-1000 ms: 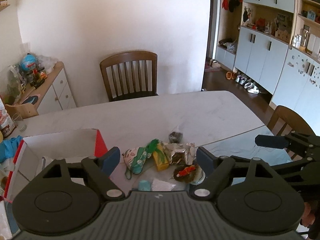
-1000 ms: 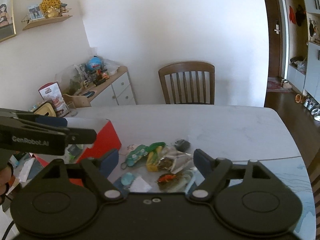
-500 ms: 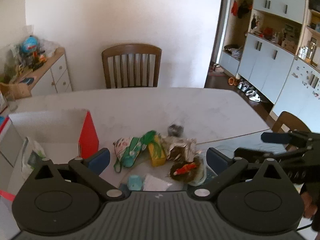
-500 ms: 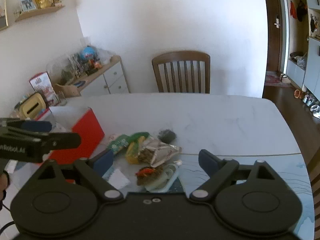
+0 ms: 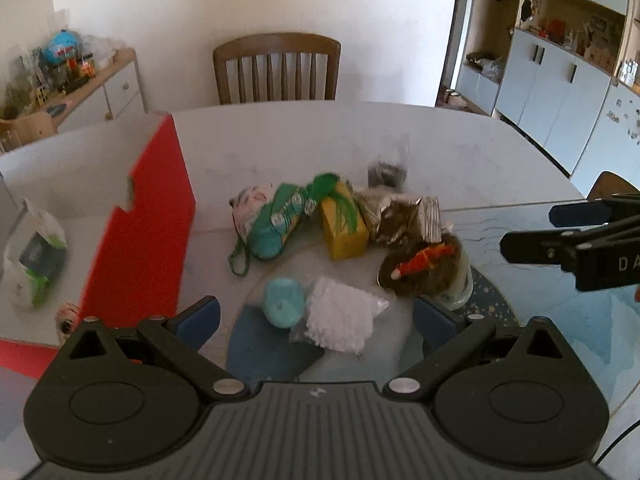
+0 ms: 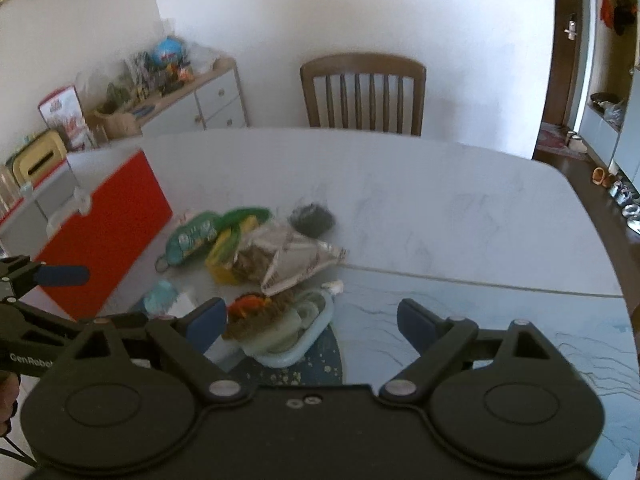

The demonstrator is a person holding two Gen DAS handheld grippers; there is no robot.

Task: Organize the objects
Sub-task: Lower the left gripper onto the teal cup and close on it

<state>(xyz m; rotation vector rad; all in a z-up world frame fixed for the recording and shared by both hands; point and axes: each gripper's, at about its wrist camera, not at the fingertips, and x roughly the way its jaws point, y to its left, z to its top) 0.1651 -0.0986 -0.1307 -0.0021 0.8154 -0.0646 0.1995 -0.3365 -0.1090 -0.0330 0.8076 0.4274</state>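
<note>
On the counter a cluster of small things lies in the middle, with an open box at its left. Inside the box rests a plastic bag. In the cluster, a pouch lies left of a carton, and a foil packet lies right of the carton. Behind the packet sits 1 small dark bag. Nearer the camera lie a round lump and a white sachet, side by side. A chair stands behind the counter.

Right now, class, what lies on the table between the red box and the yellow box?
In the left wrist view, a green patterned pouch lies between the red box and the yellow box, leaning against the yellow one.
</note>
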